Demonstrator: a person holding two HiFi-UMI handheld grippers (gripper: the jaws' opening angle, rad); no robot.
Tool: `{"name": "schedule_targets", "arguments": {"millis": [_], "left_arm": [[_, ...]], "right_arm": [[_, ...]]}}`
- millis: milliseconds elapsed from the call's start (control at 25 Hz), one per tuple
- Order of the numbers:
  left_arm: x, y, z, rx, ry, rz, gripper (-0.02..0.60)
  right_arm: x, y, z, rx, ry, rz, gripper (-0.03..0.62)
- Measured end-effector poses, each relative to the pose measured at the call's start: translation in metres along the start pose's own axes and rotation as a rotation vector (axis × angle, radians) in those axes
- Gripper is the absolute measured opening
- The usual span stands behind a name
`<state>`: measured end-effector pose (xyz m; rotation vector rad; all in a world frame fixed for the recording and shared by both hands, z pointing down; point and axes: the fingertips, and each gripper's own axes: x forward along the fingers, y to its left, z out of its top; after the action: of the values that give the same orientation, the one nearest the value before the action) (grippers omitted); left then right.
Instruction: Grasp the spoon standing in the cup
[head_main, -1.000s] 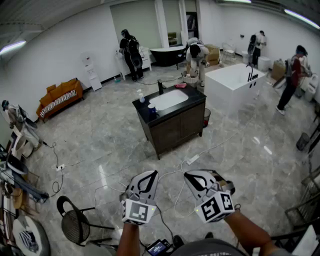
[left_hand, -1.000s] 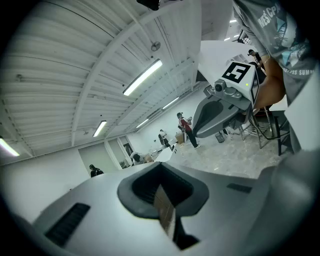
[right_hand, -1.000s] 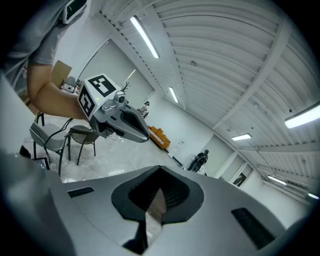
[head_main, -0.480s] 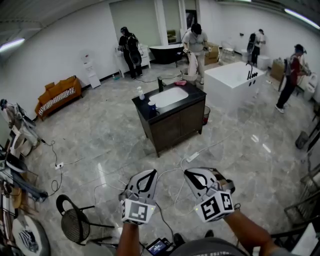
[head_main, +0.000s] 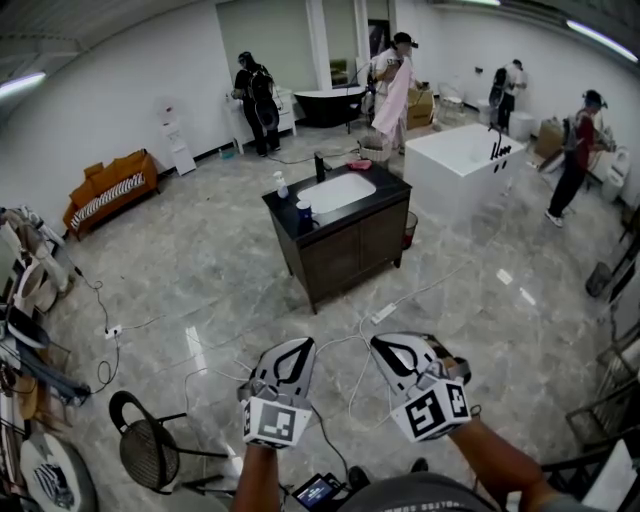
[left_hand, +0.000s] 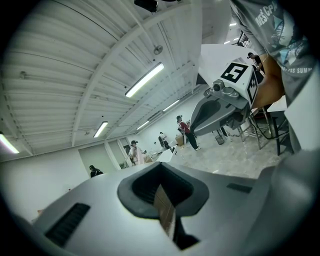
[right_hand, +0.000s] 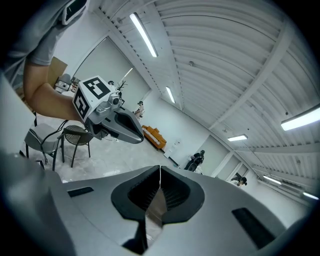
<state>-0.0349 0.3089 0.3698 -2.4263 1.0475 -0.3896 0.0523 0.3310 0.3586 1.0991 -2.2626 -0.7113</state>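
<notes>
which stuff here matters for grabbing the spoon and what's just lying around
For the job: dark cup on the sink cabinet, spoon too small to see; left tool, right tool, both shut.
Lying about: white bathtub, orange sofa, chair, soap bottle.

**Open floor ahead, cables underfoot**

Ahead of your left gripper (head_main: 303, 346) and right gripper (head_main: 380, 346), bare floor (head_main: 230, 300) runs to the cabinet (head_main: 345, 250), crossed by loose cables (head_main: 362, 338) (one ends at a power strip (head_main: 384, 317)). A chair (head_main: 145, 455) stands at your left; a tub (head_main: 460, 165) flanks the cabinet's right.
</notes>
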Motion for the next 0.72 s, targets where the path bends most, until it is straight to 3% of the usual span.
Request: {"name": "schedule_targets", "arguments": {"millis": [440,720], "left_arm": [[-0.003,0.02,-0.003,-0.003,-0.036,0.005,0.002],[0.012,0.034,-0.018,-0.011,0.001,0.009,0.002]], "right_arm": [[0.011,-0.003,0.013,-0.017,0.012,-0.008,0.032],[0.035,-0.02,0.001,0.009,-0.001,0.005,0.032]]}}
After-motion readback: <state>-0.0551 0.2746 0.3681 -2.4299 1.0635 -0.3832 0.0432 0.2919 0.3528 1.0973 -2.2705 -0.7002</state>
